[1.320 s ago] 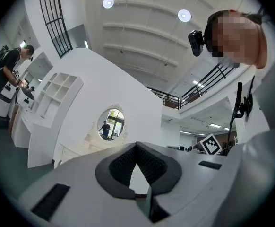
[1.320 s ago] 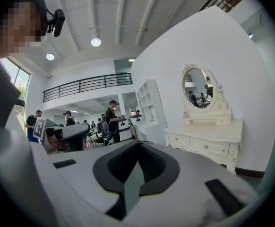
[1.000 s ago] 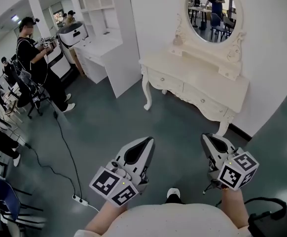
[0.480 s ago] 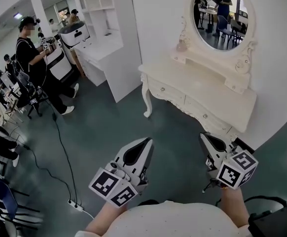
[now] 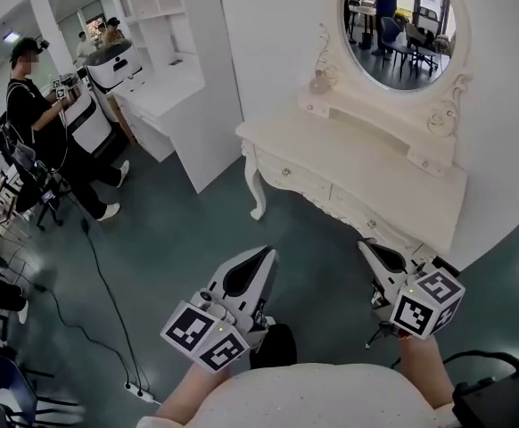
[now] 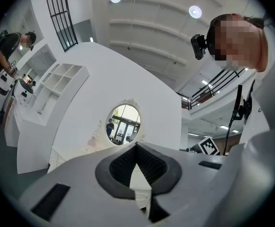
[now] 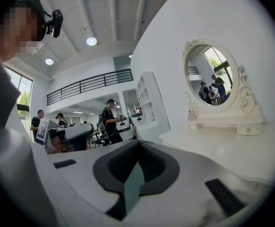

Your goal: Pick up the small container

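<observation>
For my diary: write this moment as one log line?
left gripper: shut, empty | right gripper: shut, empty | dressing table: ahead, untouched

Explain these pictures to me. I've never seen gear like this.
There is no robot here. A person holds a tool in each hand: the left hand-held gripper and the right hand-held gripper. The cubes with square markers are part of them. The head view comes from a camera on the person's head, looking down at both. The other two views come from cameras riding on each gripper, looking along its jaws. Both pairs of jaws are together with nothing between them, so nothing is held. Ahead stands a white dressing table with an oval mirror. A small item, probably the container, stands on its shelf, left of the mirror.
</observation>
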Action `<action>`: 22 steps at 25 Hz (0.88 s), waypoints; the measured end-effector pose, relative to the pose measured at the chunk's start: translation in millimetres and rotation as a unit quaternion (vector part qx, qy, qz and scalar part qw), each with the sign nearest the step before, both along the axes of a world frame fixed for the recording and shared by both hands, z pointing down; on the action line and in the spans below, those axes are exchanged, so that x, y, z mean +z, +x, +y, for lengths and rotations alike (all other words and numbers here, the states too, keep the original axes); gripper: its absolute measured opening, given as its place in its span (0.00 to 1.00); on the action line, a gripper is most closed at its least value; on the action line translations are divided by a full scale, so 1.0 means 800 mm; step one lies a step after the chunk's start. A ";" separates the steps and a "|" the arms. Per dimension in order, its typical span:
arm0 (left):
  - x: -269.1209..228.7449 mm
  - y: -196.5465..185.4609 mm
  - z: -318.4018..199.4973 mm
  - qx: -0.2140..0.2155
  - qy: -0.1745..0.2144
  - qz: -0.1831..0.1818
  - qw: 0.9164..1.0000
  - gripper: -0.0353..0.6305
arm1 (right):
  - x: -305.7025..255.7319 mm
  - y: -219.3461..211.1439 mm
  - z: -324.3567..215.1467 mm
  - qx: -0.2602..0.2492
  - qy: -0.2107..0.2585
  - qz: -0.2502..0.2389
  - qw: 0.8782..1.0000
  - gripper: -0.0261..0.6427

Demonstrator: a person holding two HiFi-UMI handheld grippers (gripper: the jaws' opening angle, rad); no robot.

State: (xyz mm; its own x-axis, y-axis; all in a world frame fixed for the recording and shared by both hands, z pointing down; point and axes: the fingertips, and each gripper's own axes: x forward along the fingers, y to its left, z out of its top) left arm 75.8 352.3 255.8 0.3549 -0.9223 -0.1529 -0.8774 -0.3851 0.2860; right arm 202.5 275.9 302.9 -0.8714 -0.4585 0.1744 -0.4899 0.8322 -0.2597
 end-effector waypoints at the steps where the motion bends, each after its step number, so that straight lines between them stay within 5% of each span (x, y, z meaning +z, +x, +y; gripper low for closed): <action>1: 0.000 -0.008 -0.017 0.007 0.001 0.000 1.000 0.06 | 0.001 -0.007 -0.014 0.006 0.000 0.001 1.000 0.04; 14: -0.049 -0.159 -0.200 0.067 0.029 -0.012 0.997 0.06 | -0.044 -0.151 -0.174 0.066 0.022 -0.010 0.998 0.04; 22: -0.046 -0.220 -0.249 0.092 0.030 -0.009 0.995 0.06 | -0.040 -0.210 -0.214 0.089 0.027 -0.003 0.996 0.04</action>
State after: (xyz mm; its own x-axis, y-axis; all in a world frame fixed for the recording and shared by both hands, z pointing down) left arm -100.1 153.3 218.9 0.5208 -0.8305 -0.1978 -0.7950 -0.5562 0.2420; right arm 34.8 104.8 270.9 -0.7765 -0.6145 0.1396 -0.6294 0.7452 -0.2203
